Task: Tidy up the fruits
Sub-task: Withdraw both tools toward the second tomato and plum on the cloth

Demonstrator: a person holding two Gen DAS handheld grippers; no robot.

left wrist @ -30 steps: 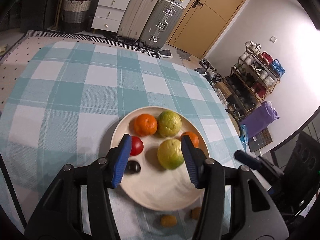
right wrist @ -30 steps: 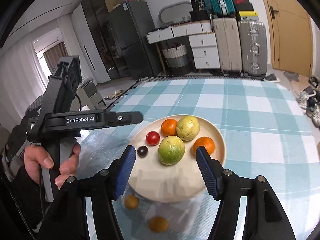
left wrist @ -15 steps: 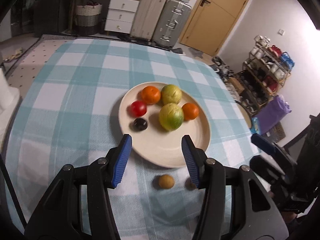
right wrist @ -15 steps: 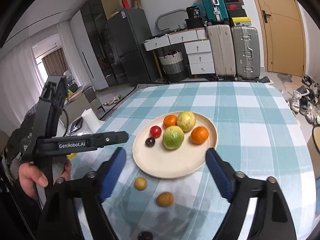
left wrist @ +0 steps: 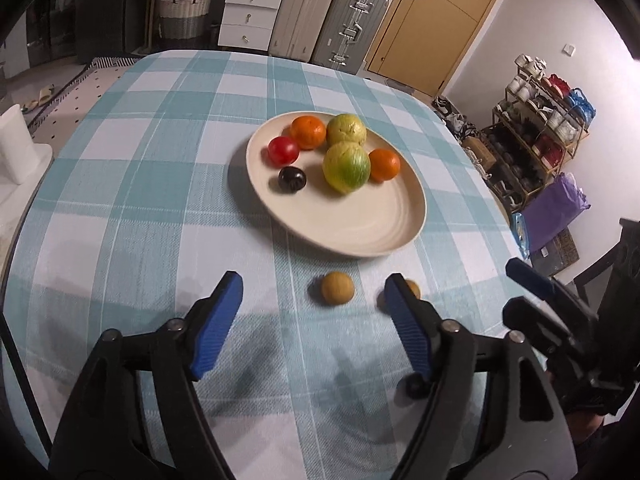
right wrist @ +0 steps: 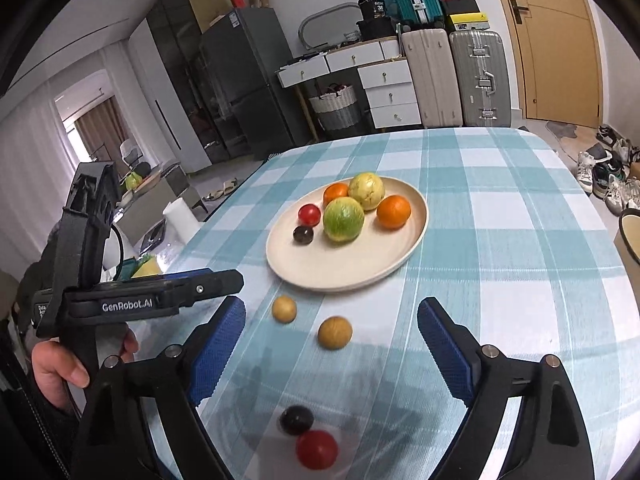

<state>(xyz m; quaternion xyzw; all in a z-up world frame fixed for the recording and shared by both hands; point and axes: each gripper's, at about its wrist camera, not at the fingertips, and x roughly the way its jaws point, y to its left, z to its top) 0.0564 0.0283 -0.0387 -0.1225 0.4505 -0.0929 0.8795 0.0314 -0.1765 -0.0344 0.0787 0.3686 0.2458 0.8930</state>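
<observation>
A cream plate [left wrist: 360,228] [right wrist: 332,264] on the checked table holds two oranges, two green-yellow guavas [left wrist: 346,166], a red tomato [left wrist: 283,151] and a dark plum [left wrist: 292,179]. On the cloth before it lie two small brown fruits [left wrist: 338,288] [right wrist: 335,333] [right wrist: 284,309]. A dark plum [right wrist: 296,419] and a red tomato [right wrist: 317,449] lie nearer the right camera. My left gripper [left wrist: 314,304] is open and empty above the cloth, one brown fruit between its fingers. My right gripper [right wrist: 332,328] is open and empty over the loose fruits.
The checked tablecloth [left wrist: 160,184] covers the whole table. The right gripper's body [left wrist: 560,320] shows at the lower right of the left view. A bowl rim [right wrist: 630,236] sits at the table's right edge. Suitcases, drawers and a shoe rack stand beyond.
Both grippers have pulled back from the plate toward the near table edge and opened wider. The loose brown fruits, a plum and a tomato have come into view.
</observation>
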